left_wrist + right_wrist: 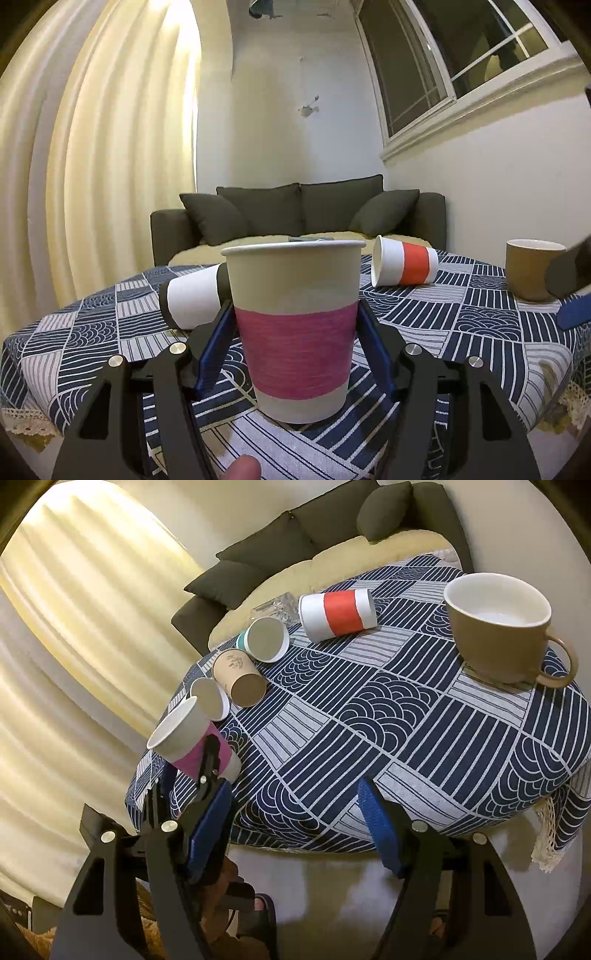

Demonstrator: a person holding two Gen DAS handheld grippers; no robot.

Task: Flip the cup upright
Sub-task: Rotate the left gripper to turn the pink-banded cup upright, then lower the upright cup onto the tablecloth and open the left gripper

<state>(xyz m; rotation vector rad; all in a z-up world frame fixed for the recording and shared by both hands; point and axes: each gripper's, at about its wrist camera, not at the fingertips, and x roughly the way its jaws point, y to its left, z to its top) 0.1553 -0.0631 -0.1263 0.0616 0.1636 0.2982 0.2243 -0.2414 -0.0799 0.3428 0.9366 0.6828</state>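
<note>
A paper cup with a pink band stands upright, mouth up, between the blue pads of my left gripper, which is shut on it at the band; whether its base touches the patterned tablecloth I cannot tell. In the right wrist view the same cup is at the table's left edge, held by the left gripper. My right gripper is open and empty, above the table's near edge.
A red-banded cup lies on its side at the back, also in the left wrist view. A teal cup, a brown cup and a white cup lie on their sides. A brown mug stands upright at right. A sofa is behind.
</note>
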